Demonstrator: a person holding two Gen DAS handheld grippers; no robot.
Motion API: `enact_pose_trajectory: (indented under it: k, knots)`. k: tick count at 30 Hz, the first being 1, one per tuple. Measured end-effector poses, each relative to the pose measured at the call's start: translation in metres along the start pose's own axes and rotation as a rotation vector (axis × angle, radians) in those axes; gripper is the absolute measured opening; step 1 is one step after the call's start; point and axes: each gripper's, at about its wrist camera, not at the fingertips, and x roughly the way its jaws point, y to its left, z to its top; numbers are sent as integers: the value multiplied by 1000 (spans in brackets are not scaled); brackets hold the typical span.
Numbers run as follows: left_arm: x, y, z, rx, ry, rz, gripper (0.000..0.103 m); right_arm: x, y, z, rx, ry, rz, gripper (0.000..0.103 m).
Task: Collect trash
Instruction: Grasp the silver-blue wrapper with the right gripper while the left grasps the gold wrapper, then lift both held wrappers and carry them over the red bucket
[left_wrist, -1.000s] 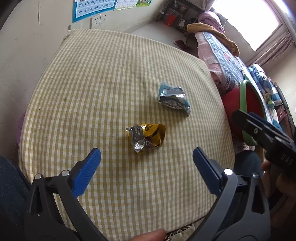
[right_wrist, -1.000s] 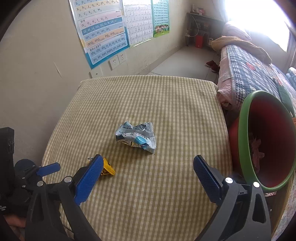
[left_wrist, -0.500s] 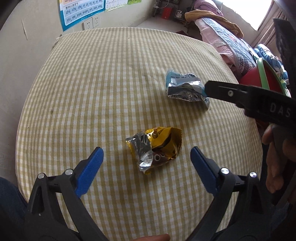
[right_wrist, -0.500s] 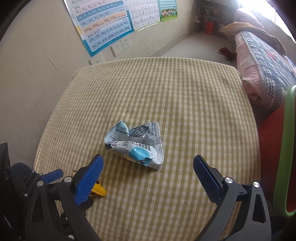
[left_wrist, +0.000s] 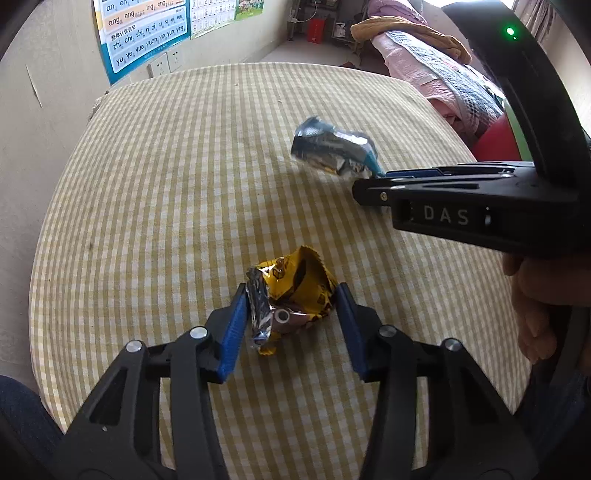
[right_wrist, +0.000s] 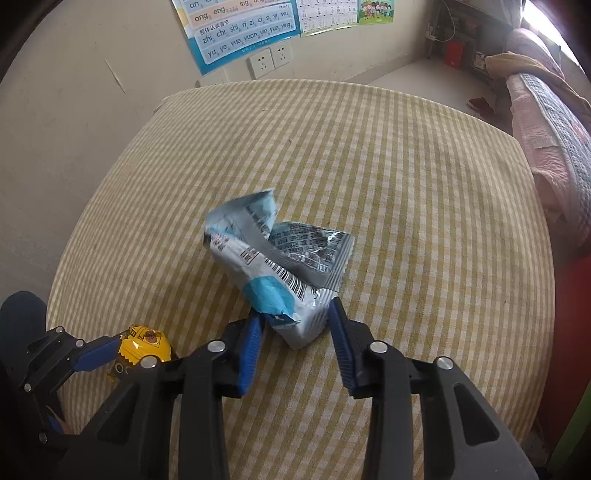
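Observation:
A crumpled yellow snack wrapper (left_wrist: 295, 291) lies on the checked tablecloth (left_wrist: 184, 177). My left gripper (left_wrist: 291, 310) is closed around it, both blue pads touching its sides. A crumpled blue and silver wrapper (right_wrist: 280, 266) lies further right. My right gripper (right_wrist: 295, 321) is closed on its near end. The blue wrapper also shows in the left wrist view (left_wrist: 332, 147), with the right gripper's black body (left_wrist: 461, 210) beside it. The yellow wrapper shows in the right wrist view (right_wrist: 144, 341).
A red bin with a green rim (left_wrist: 498, 136) stands past the table's right edge. A bed with pink and patterned covers (right_wrist: 554, 129) is at the right. A wall with posters and sockets (right_wrist: 266, 59) is behind the table.
Both grippers moved down and forward to their wrappers, and their jaws narrowed from wide open to closed on them.

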Motion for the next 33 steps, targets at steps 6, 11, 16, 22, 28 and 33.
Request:
enact_pose_trajectory:
  k: [6,11,16,22,28,33]
  knots:
    - [-4,3,1,-29,-6,-18,38,-9,-5,-2,28,-13,33,12]
    - [-12,9,2,-56,-18,-20,33,-22,-9,0,54,-37,62,11]
    - [-27,13,4,-74,-50,-20,32,-48,-8,2,57,-84,51,11]
    - [-53,15,4,-94,-103,-31,32,-85,-1,-3,57,-147,41,11]
    - [-88,13,3,-111,-168,-59,32,-122,17,-15,56,-210,20,11]
    - [-115,7,4,-108,-224,-82,32,-153,25,-24,61,-268,-4,11]
